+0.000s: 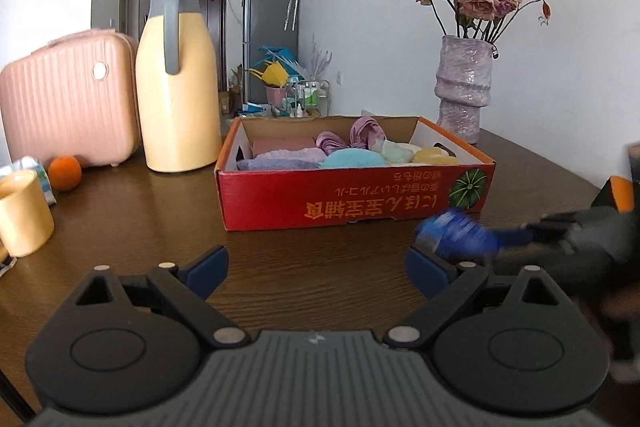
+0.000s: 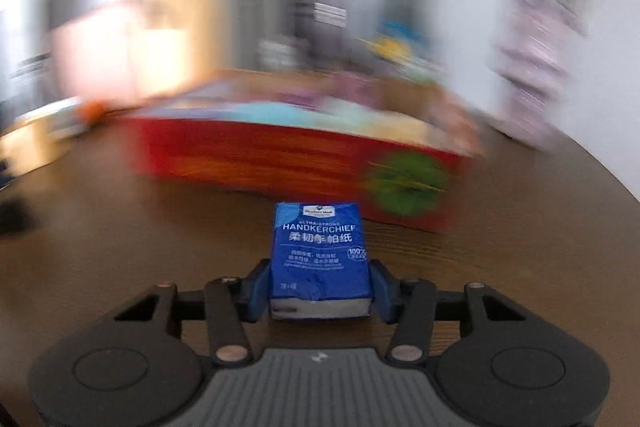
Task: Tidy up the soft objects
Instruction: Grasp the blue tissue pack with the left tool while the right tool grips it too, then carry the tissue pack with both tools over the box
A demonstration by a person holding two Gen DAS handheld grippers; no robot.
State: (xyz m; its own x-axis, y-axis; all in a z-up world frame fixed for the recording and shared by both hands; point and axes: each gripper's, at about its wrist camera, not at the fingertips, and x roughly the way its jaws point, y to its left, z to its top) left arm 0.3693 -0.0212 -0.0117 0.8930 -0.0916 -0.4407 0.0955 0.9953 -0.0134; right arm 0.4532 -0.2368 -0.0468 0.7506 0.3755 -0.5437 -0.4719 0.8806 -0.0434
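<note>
A red cardboard box (image 1: 352,195) sits on the brown table and holds several soft cloths in pink, purple, turquoise and yellow (image 1: 348,157). My right gripper (image 2: 320,289) is shut on a blue handkerchief tissue pack (image 2: 320,259) and holds it just above the table in front of the box (image 2: 260,155). The same pack (image 1: 456,233) shows blurred at the right in the left wrist view, near the box's front right corner. My left gripper (image 1: 316,269) is open and empty, in front of the box.
A yellow thermos jug (image 1: 176,83) and a pink mini suitcase (image 1: 68,99) stand left of the box, with an orange (image 1: 65,173) and a yellow mug (image 1: 22,213) nearer the left edge. A vase of dried roses (image 1: 464,83) stands behind the box at the right.
</note>
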